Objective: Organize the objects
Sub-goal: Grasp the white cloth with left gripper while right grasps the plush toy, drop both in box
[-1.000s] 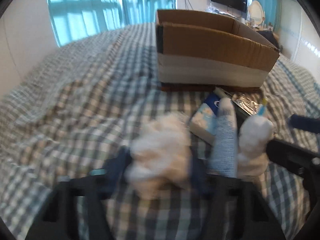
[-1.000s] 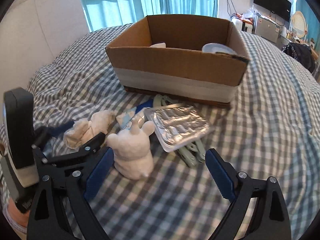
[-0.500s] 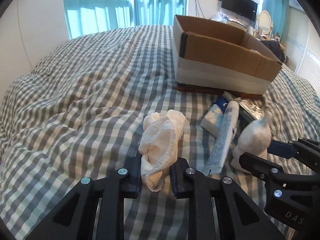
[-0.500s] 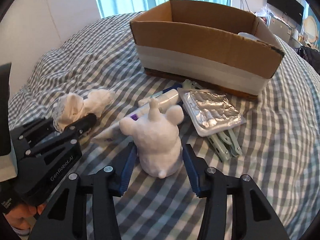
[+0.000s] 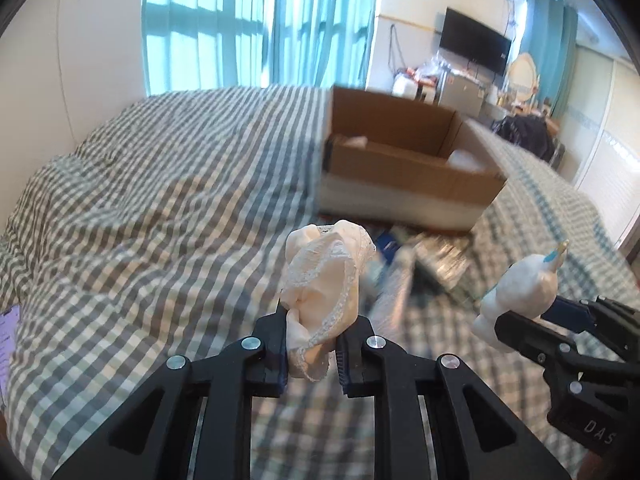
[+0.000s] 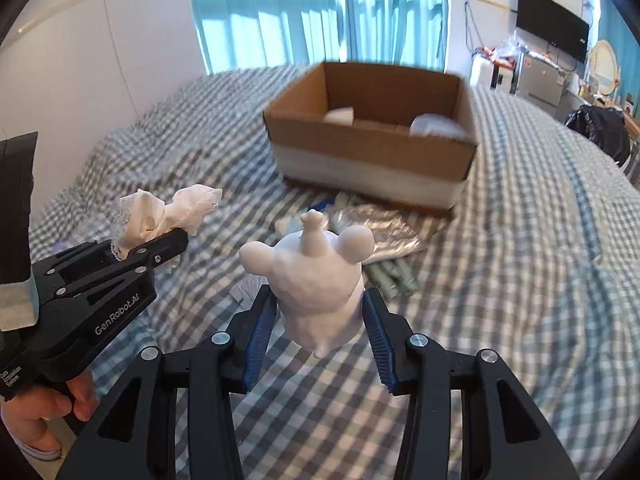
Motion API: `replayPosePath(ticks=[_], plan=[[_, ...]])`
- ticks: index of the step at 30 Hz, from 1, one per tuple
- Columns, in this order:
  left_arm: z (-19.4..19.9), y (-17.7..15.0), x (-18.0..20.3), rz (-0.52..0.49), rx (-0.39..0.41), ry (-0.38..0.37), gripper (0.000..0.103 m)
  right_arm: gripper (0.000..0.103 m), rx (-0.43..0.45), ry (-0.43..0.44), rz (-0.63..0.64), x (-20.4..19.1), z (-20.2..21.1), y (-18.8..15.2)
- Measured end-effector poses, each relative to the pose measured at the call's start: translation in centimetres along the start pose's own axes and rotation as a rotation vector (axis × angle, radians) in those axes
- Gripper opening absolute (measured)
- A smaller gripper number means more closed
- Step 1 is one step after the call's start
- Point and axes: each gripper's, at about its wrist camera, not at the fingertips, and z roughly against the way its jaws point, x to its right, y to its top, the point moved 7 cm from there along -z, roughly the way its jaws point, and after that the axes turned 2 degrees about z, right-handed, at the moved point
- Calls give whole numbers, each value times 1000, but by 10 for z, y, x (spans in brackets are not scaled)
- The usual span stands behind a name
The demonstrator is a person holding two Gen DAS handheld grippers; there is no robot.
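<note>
Fingers on the left gripper are clamped on the bunched cream lace cloth, and the right gripper has its blue-padded fingers pressed against both sides of the white plush toy. So both are gripping something. Big change from half a second ago: both items were sitting down on the checkered bed with the fingers just closing around them, and now they're lifted clear of the blanket, with the background streaked from motion. From the left wrist view the plush shows up over on the right, held up in the other gripper, and the open top of the cardboard box is now visible from above, which it wasn't before. My read is that pickup is done for these two and the carry to the box is underway. Box sits at the far side of the bed, and there's already stuff in it: a pale item near its left back corner and a white rounded thing on the right, too blurry to name. Still left on the bed just in front of the box: a silvery foil pack, some pale green clips and a blue-and-white packet, mostly hidden.
</note>
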Motion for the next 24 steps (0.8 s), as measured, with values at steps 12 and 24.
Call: replayPosePath(ticks=[12,24], plan=[[10,95,57,-68,134,-75,18,44,163,-42,-6,49,44,92],[-49,181,78,-124,208,-73,18,44,249,-68,3,98,-2,208]])
